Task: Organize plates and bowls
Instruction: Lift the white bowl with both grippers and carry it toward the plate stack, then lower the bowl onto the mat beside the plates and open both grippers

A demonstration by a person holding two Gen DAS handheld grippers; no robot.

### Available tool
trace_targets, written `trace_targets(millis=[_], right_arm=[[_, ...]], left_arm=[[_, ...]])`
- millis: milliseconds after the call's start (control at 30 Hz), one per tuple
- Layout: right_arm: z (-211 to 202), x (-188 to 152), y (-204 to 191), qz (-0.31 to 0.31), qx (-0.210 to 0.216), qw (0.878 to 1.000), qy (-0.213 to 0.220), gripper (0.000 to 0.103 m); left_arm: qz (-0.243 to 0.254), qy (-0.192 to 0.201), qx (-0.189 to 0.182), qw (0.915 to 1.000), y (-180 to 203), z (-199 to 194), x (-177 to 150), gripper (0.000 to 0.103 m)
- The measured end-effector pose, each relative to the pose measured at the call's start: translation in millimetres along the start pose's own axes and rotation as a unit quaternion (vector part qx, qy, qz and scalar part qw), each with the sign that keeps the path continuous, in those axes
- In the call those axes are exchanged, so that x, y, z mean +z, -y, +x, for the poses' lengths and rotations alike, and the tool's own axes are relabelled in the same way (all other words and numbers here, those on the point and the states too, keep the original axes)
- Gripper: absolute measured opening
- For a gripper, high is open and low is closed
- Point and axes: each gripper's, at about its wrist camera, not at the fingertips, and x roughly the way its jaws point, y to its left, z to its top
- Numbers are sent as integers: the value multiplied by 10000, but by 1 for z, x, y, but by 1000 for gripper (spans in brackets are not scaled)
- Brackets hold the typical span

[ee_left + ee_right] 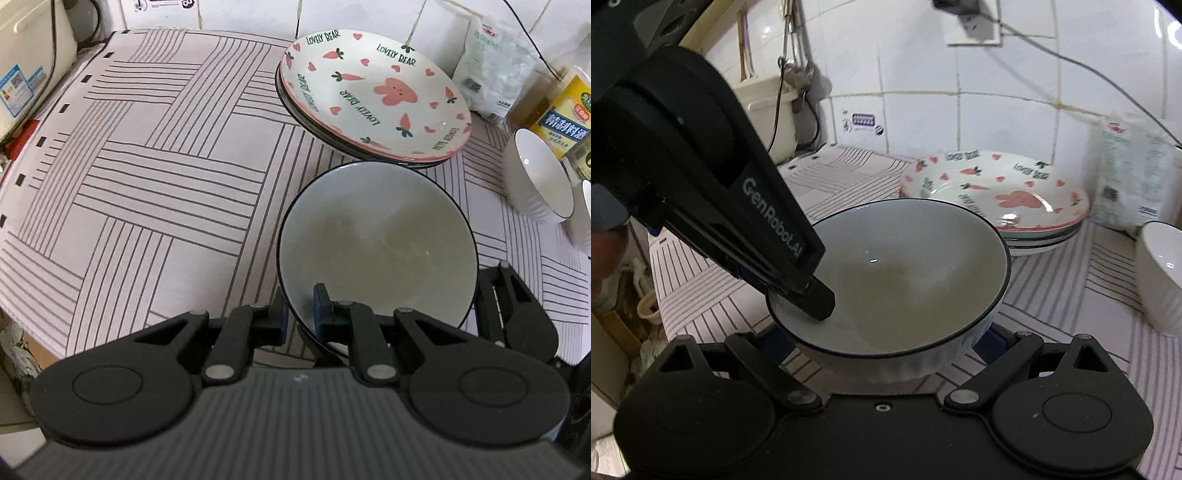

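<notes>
The white bowl (376,251) with the dark rim sits between both pairs of tongs. The left tongs (300,312) are closed on its near rim, one finger inside the bowl and one outside against the wall. In the right wrist view those same left tongs (809,295) come in from the upper left and bite the rim. The right tongs (886,341) stand wide, one finger on each side of the bowl's (897,273) ribbed body; whether their pads press on it I cannot tell.

Just behind the bowl is a stack of plates (373,99), the top one printed with pink rabbits, carrots and hearts. Off to the right stands a second white bowl (539,181), near a yellow-labelled bottle (565,114) and a white plastic bag (491,70).

The surface (147,177) wears a pale cloth with groups of dark stripes. White wall tiles (923,66) rise behind, with a cable (1071,62) running across them.
</notes>
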Motion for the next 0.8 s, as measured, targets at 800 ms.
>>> trace_targets(millis=[800], right_arm=[[-46,0,12,-236,-440,9983,-307,98]], left_arm=[[-392,-433,232,9980,6,-6,3,32]])
